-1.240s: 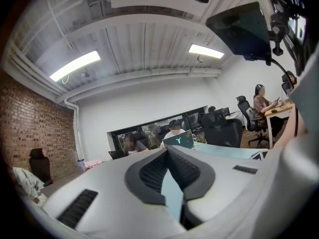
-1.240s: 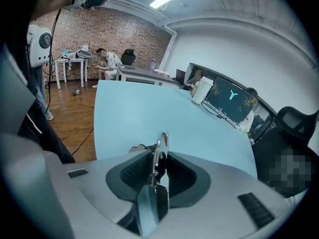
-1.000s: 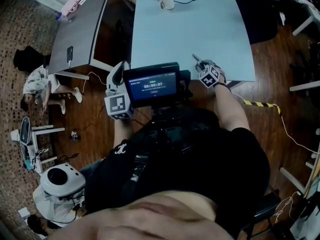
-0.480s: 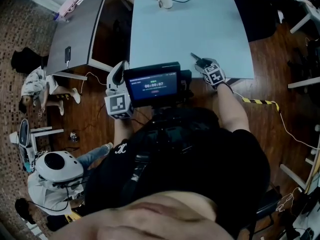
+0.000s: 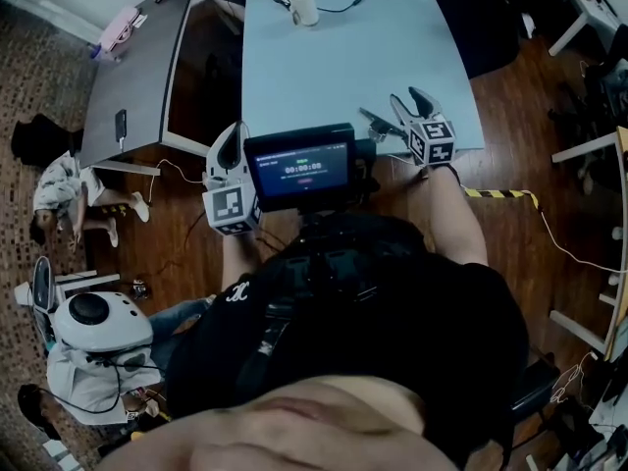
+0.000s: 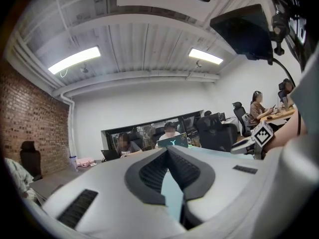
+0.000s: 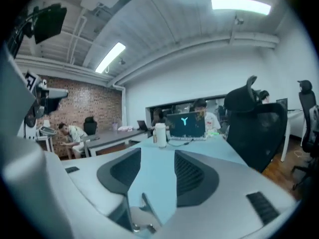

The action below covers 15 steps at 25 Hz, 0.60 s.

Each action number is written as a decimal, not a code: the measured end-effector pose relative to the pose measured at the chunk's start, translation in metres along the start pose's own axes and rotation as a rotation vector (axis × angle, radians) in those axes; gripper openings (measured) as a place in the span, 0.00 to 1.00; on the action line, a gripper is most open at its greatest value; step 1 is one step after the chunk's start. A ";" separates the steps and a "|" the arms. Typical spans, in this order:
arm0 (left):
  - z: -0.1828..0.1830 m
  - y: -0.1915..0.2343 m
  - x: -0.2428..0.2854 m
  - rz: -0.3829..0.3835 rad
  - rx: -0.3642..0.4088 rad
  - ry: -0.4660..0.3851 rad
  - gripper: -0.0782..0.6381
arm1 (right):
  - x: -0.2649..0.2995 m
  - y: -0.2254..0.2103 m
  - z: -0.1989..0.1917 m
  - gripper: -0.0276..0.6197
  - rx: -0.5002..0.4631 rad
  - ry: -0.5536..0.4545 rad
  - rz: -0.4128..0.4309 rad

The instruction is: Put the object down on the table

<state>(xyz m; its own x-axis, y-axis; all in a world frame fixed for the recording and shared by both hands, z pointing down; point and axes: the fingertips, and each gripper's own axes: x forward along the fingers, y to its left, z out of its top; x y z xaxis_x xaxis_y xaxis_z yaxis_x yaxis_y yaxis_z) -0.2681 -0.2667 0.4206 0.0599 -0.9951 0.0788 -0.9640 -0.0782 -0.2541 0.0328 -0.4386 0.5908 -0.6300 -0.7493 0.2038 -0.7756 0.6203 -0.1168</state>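
A small slender dark object (image 5: 377, 121) with a metal end lies on the light blue table (image 5: 334, 67) near its front edge. My right gripper (image 5: 412, 104) is just right of it. Its jaws are opening and stand wide apart. In the right gripper view the object (image 7: 146, 209) rests on the table low between the jaws, and neither pad touches it. My left gripper (image 5: 228, 150) hangs in front of the table's edge, off to the left. Its fingertips (image 6: 168, 151) meet, with nothing between them.
A white cup (image 5: 300, 3) and a black cable lie at the table's far end, by a laptop (image 7: 185, 125). A grey table (image 5: 132, 77) with a phone (image 5: 120, 126) stands at left. A black chair (image 7: 256, 128) is at right. A chest-mounted screen (image 5: 299, 165) covers the near table edge.
My right gripper's jaws have spread wide, and the object that they held now lies free on the table. The gripper has drawn slightly back to the right. The left gripper has stayed put.
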 end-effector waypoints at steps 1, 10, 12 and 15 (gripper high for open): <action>-0.001 -0.001 0.001 -0.005 -0.003 -0.001 0.11 | -0.007 -0.003 0.022 0.38 0.016 -0.060 -0.015; 0.000 -0.003 0.004 -0.021 -0.012 -0.016 0.11 | -0.117 0.021 0.205 0.26 0.045 -0.581 -0.039; -0.001 -0.002 0.005 -0.021 -0.004 -0.017 0.11 | -0.138 0.032 0.230 0.21 0.025 -0.651 -0.023; 0.000 -0.001 0.005 -0.021 -0.011 -0.020 0.11 | -0.163 0.051 0.258 0.14 -0.018 -0.733 0.015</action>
<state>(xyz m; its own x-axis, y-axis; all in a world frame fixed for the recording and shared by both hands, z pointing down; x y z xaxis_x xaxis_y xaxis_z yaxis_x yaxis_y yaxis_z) -0.2670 -0.2716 0.4217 0.0852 -0.9942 0.0650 -0.9652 -0.0985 -0.2423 0.0859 -0.3451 0.3014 -0.5096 -0.6996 -0.5009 -0.7702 0.6304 -0.0970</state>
